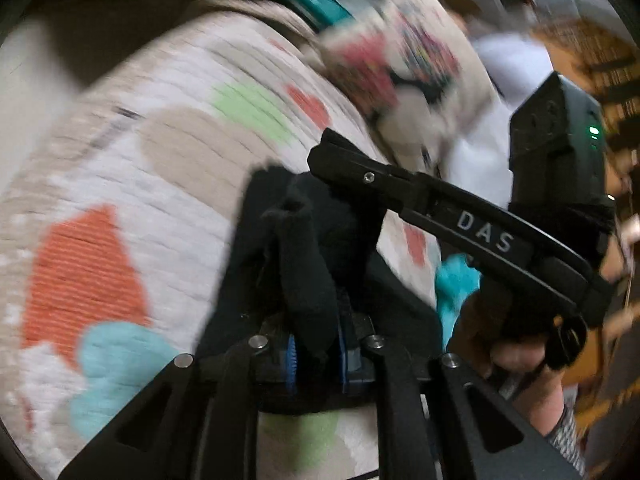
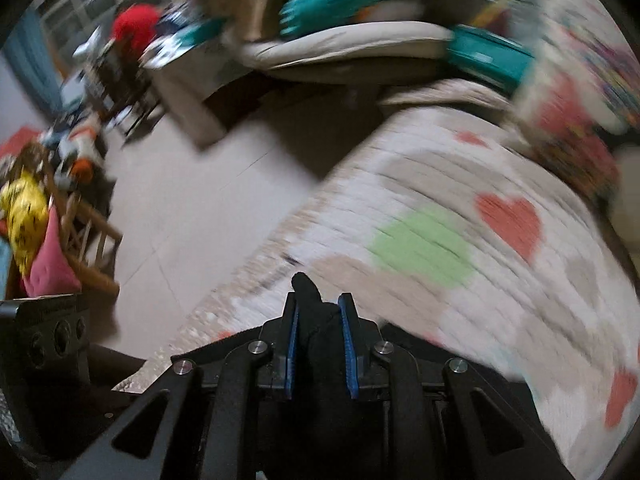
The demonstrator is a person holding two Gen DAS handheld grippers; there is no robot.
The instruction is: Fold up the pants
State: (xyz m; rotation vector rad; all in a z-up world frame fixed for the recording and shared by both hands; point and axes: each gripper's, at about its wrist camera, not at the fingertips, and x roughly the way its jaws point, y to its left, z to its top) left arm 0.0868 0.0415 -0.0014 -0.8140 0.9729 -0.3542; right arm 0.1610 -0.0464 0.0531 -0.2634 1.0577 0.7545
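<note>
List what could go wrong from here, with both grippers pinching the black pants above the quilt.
1. The left gripper holds only a narrow bunched fold of the pants; it may slip out mid-lift.
2. The right gripper also pinches a small bunch of fabric, so the pants could sag unevenly and crease.
3. The right gripper sits close beside the left in the left view; the two could collide or tangle the fabric over the quilt.

Left gripper [image 1: 316, 356] and right gripper [image 2: 320, 352] both angle downward, each clamped on black cloth.
</note>
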